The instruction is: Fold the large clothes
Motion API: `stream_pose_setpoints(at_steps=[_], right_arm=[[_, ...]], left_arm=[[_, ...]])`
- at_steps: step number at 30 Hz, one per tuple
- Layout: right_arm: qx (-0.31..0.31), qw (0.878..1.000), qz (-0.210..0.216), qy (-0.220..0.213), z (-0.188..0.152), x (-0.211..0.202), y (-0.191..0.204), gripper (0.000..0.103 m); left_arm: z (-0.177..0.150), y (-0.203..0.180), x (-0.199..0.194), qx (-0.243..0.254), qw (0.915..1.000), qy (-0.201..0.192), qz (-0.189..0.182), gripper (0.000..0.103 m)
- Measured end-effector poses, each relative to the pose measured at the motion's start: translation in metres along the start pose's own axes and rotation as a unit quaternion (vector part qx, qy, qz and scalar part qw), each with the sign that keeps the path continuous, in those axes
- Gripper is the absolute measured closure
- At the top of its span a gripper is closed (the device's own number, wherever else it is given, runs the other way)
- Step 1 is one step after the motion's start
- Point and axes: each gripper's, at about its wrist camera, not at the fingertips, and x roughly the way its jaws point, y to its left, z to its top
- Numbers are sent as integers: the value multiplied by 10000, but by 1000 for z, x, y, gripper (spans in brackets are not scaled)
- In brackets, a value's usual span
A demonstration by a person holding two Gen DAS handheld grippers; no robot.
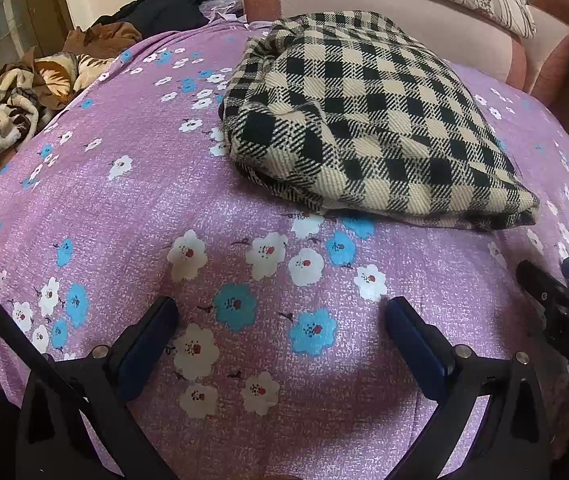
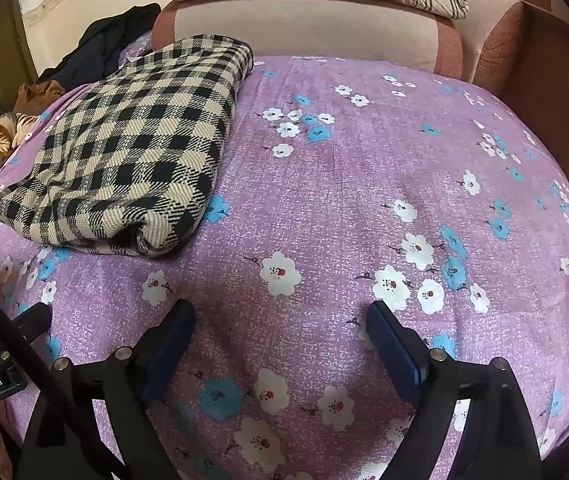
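Tongs: my left gripper (image 1: 280, 316) and right gripper (image 2: 280, 320) both gape empty over the bed (image 2: 364, 184) | Checked garment (image 1: 368, 120) folded, mid-bed toward the headboard | Risk: loose near corner may spring open, or a jaw may snag the sheet.

The check garment (image 1: 372, 120) is coarse, matt woven cloth, the bed sheet (image 1: 132, 216) a thin, speckled floral cotton-like cloth, the blanket (image 1: 8, 112) fleecy, and each hand-held gripper, left (image 1: 282, 320) and right (image 2: 280, 322), matt black plastic with bright metal pins.
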Motion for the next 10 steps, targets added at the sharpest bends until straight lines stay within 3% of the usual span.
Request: stream_pose_setpoints(at_steps=[10], right_arm=[[-61, 10000, -22, -31, 0, 0, 2, 11]], left_arm=[[0, -1, 1, -5, 10000, -12, 17, 0]])
